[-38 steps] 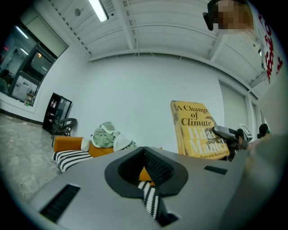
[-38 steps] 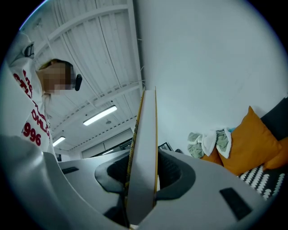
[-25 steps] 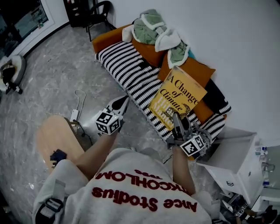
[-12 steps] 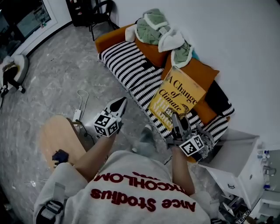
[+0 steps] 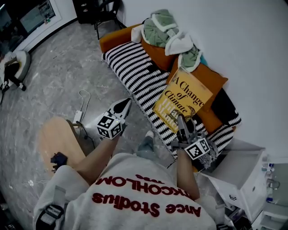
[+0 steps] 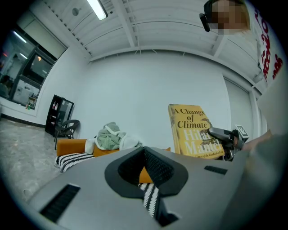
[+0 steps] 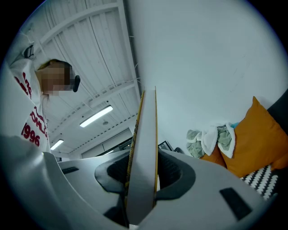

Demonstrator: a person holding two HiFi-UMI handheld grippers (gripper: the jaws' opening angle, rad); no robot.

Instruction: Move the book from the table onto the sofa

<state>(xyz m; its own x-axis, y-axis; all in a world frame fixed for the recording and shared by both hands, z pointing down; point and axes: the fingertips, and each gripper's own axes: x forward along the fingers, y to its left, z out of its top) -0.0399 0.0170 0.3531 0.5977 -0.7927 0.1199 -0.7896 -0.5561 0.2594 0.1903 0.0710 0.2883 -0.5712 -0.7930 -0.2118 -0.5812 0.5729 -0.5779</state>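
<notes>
The yellow book (image 5: 182,99), titled "A Change of Climate", stands upright in the air over the sofa's striped seat (image 5: 135,74). My right gripper (image 5: 182,122) is shut on its lower edge. In the right gripper view the book (image 7: 143,152) rises edge-on between the two jaws. In the left gripper view the book (image 6: 194,130) shows at right with the right gripper (image 6: 222,135) clamped on it. My left gripper (image 5: 122,106) hangs left of the book, shut and holding nothing, pointing toward the sofa (image 6: 74,148).
Orange cushions (image 5: 200,76) and a heap of green and white clothes (image 5: 168,36) lie along the sofa's back by the white wall. A round wooden table (image 5: 56,143) is at lower left, a white cabinet (image 5: 245,168) at lower right, a black chair (image 5: 101,11) beyond the sofa.
Both grippers and the book have drifted a little closer to the sofa; the sofa sits slightly nearer in the head view. The grip on the book is unchanged.
</notes>
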